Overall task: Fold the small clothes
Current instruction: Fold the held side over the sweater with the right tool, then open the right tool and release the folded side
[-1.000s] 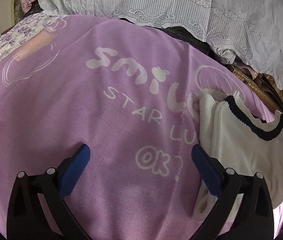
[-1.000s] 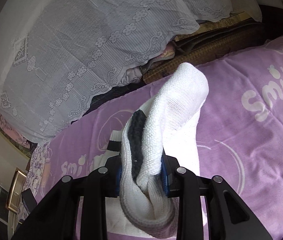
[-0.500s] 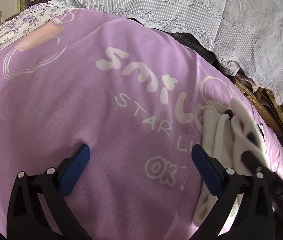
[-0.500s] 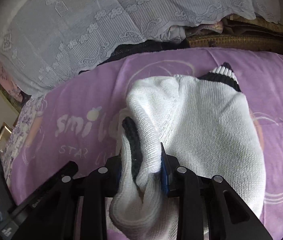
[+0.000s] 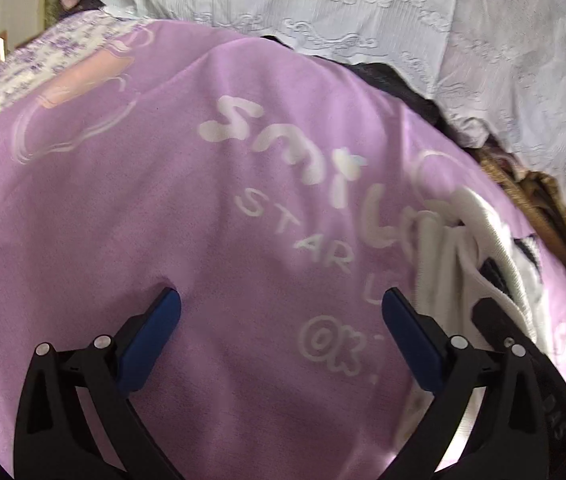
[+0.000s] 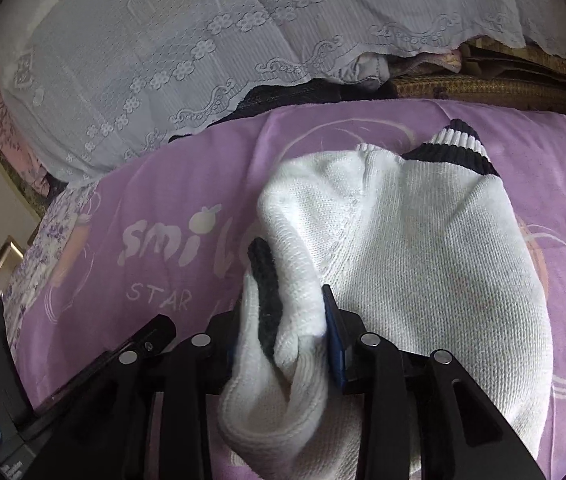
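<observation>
A small white knitted sweater (image 6: 423,264) with black trim lies on the purple blanket (image 6: 171,184). My right gripper (image 6: 287,320) is shut on a bunched fold of it with a strip of black trim, held over the rest of the garment. A black-and-white striped cuff (image 6: 459,148) sticks out at the far end. In the left wrist view the sweater (image 5: 479,248) sits at the right edge. My left gripper (image 5: 281,320) is open and empty, low over the blanket (image 5: 203,220), left of the sweater.
A white lace cover (image 6: 171,40) drapes over a pile behind the blanket; it also shows in the left wrist view (image 5: 403,20). A woven brown mat (image 6: 483,88) lies at the back right. A floral sheet (image 5: 23,68) lies at the far left.
My right gripper has carried the pinched fold across and down over the sweater, which now lies doubled over on the blanket. My left gripper stays open and has shifted only slightly.
</observation>
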